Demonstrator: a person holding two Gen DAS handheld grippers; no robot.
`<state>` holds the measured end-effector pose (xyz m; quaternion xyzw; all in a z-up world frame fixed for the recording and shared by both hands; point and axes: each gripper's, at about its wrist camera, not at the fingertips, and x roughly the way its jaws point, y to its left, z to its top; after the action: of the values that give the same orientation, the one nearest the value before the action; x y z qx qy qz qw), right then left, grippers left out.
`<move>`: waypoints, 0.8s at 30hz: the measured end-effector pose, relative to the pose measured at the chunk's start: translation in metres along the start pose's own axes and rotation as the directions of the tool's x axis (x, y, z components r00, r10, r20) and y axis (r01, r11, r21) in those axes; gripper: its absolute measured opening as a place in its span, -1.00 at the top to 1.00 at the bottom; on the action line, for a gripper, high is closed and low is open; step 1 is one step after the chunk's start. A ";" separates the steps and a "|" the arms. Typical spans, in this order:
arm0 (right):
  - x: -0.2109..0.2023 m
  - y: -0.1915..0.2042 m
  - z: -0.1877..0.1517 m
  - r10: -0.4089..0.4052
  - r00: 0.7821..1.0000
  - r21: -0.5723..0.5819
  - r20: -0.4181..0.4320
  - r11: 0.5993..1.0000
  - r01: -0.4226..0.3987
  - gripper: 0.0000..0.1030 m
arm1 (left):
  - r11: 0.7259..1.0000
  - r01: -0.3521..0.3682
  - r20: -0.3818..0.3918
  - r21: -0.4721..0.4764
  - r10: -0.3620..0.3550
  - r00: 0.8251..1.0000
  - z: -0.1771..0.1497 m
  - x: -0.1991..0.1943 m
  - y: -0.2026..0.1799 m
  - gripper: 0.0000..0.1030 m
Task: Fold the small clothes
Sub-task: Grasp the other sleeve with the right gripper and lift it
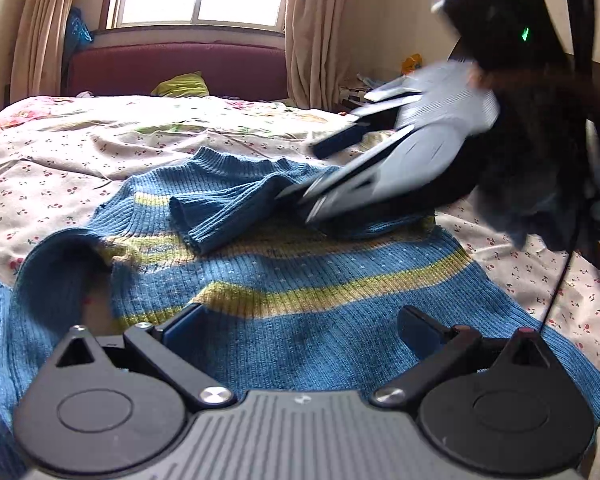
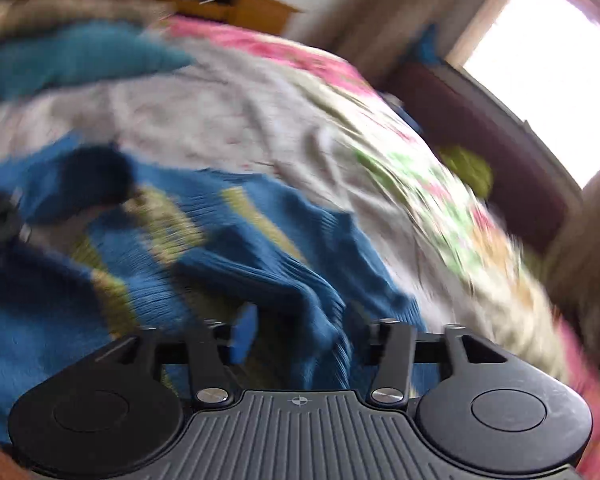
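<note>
A small blue knit sweater with yellow stripes (image 1: 300, 280) lies spread on the bed. One sleeve (image 1: 228, 208) is folded across its chest. My left gripper (image 1: 300, 326) is open and empty just above the sweater's lower part. My right gripper (image 1: 320, 184) shows blurred in the left wrist view, over the folded sleeve's shoulder end. In the right wrist view the right gripper (image 2: 304, 332) is open, with the sleeve (image 2: 284, 280) lying between its fingers; the view is motion-blurred.
The bed has a floral cherry-print sheet (image 1: 80, 148). A dark red headboard (image 1: 176, 68) and a window stand behind it. A yellow-green cloth (image 1: 184, 86) lies by the headboard. Another blue garment (image 2: 80, 56) lies at the far side.
</note>
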<state>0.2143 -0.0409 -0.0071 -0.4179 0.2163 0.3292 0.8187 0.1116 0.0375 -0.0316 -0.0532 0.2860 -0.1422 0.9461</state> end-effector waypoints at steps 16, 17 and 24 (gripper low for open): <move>0.034 -0.048 0.046 -0.037 0.999 0.348 -0.030 0.937 0.045 0.99 | 0.999 0.005 0.022 -0.034 -0.004 1.000 0.006 -0.004 0.009 -1.00; 0.029 -0.059 0.049 -0.073 0.997 0.428 -0.003 0.901 0.068 0.99 | 0.999 0.004 0.023 -0.038 -0.004 1.000 0.006 -0.004 0.011 -1.00; 0.057 -0.017 0.045 0.063 0.996 0.346 -0.057 0.937 -0.039 0.98 | 0.999 0.000 0.022 -0.037 0.001 1.000 0.006 -0.005 0.012 -1.00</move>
<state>0.2692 0.0091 -0.0092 -0.2732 0.3087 0.2933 0.8626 0.1144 0.0502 -0.0260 -0.0720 0.2781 -0.1359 0.9481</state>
